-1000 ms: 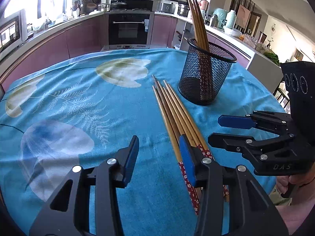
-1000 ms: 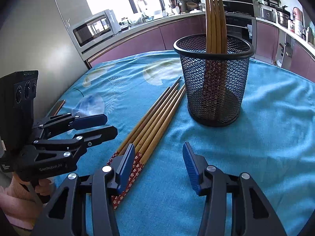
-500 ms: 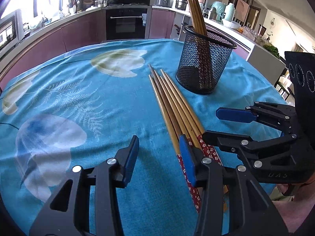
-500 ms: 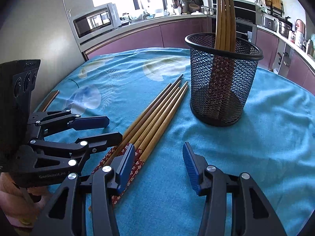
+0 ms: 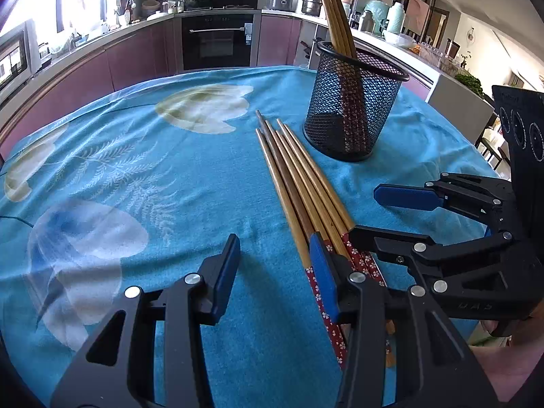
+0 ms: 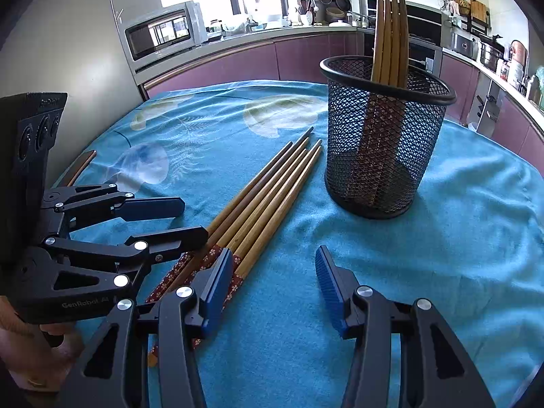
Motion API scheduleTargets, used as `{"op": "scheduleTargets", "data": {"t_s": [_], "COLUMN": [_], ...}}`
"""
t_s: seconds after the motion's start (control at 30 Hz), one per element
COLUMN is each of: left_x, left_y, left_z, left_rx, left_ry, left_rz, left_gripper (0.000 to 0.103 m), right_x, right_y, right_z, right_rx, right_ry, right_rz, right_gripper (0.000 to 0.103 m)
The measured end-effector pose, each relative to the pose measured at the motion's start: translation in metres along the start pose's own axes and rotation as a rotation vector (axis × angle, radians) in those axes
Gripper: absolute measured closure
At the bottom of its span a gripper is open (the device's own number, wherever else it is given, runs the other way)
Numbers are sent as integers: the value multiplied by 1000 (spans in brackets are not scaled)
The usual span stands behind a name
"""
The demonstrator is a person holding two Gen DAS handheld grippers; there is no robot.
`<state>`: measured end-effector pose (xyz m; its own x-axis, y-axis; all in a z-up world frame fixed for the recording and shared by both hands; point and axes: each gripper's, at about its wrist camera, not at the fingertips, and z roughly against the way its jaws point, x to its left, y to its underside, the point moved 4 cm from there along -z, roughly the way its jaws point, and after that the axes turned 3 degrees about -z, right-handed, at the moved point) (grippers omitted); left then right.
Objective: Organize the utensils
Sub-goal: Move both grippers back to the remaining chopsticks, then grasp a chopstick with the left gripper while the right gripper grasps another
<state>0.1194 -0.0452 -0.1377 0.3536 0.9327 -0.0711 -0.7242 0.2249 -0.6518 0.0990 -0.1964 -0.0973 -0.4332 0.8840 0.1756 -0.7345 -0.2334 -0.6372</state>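
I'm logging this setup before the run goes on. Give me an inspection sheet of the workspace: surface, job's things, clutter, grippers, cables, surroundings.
Surface: table under a blue flowered tablecloth.
Job's things: loose chopsticks lie bundled beside a black mesh holder; more chopsticks in the holder stand upright.
Clutter: nothing seen.
Grippers: left hand-held gripper open, empty, one finger over the bundle's patterned ends; right hand-held gripper open, empty, likewise at those ends.
Cables: nothing seen.
Surroundings: kitchen counters, oven, microwave.
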Motion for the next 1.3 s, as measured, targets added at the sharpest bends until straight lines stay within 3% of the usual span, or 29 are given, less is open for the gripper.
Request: {"op": "scheduleTargets", "data": {"t_s": [0.6,0.73,1.0,1.13,1.3], "left_x": [5,3,7,14,14], "left_y": [0,-1,-1,0,-3], "left_z": [-1,-4,-5,-3,-4], "left_rx": [2,4,14,17,17], "left_ry": [-20,-25,-25,-16,-25], "left_rz": [10,6,30,53,45], "left_gripper": [63,67,95,95,90], "right_x": [-7,-3,-7,-14,-18], "right_y": [2,-1,-1,2,-1], "right_z": [0,-5,-3,1,1], "right_rx": [17,20,35,49,46], "right_ry": [46,43,24,14,27], "right_rz": [12,24,8,-5,-11], "right_gripper": [58,66,85,91,89]}}
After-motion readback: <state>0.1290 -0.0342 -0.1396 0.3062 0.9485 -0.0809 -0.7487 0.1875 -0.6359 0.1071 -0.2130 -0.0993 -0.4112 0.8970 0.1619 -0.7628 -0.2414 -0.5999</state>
